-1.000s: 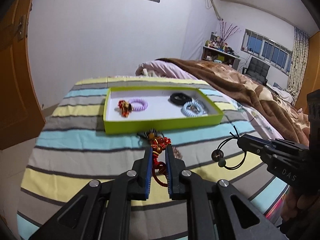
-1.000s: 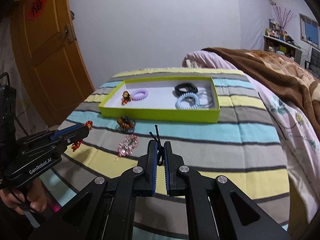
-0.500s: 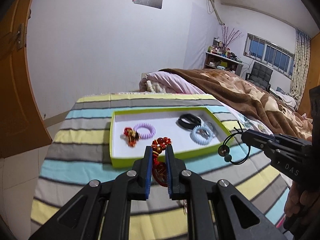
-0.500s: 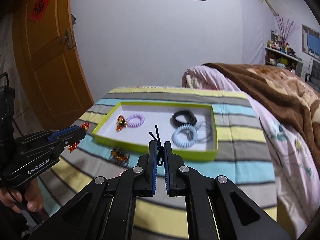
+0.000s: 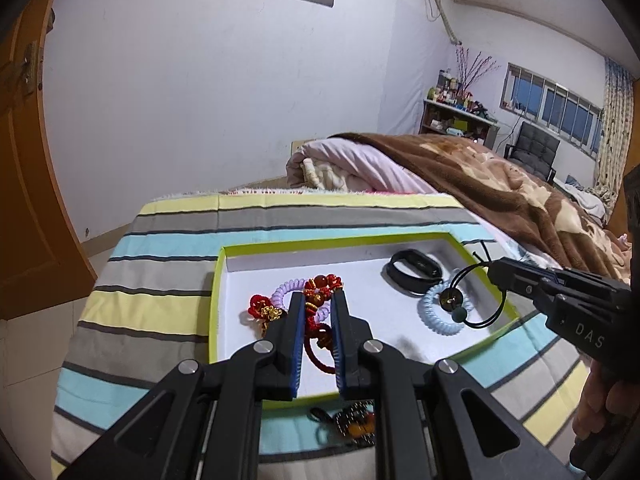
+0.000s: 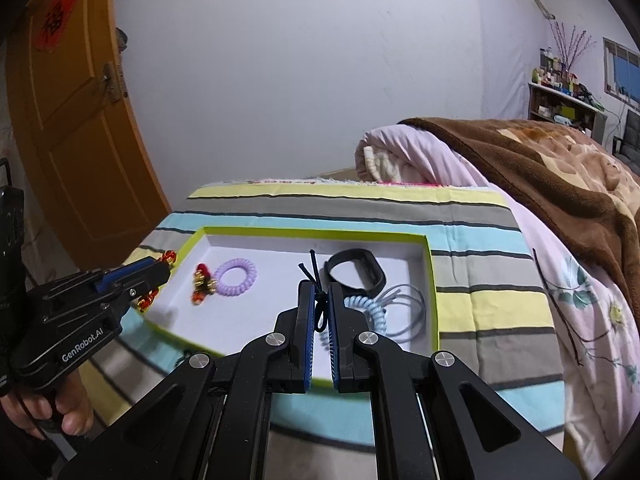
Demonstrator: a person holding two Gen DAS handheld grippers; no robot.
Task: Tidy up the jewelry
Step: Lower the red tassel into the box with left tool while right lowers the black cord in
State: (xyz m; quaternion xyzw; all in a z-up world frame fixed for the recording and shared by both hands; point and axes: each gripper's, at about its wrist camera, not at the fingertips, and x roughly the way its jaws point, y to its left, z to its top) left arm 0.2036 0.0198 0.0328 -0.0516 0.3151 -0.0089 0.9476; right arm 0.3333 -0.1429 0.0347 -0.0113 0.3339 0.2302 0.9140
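A lime-green tray [image 5: 216, 280] with a white floor lies on the striped bed cover; it also shows in the right wrist view [image 6: 434, 280]. My left gripper [image 5: 316, 300] is shut on a red beaded bracelet [image 5: 320, 312] and holds it over the tray's left half. My right gripper [image 6: 320, 296] is shut on a black cord bracelet [image 5: 472, 304] with beads, above the tray's right half. In the tray lie a purple coil tie [image 6: 236, 278], a red charm [image 6: 202, 284], a black band [image 6: 356, 274] and a blue coil tie [image 5: 440, 312].
A dark beaded piece [image 5: 356, 428] lies on the striped cover [image 5: 160, 272] in front of the tray. A brown blanket [image 6: 560, 168] and pink quilt lie to the right. An orange door [image 6: 72, 140] stands at the left.
Both grippers have moved forward with their bracelets, from the cover in front of the tray to over the tray itself. Both stay shut.
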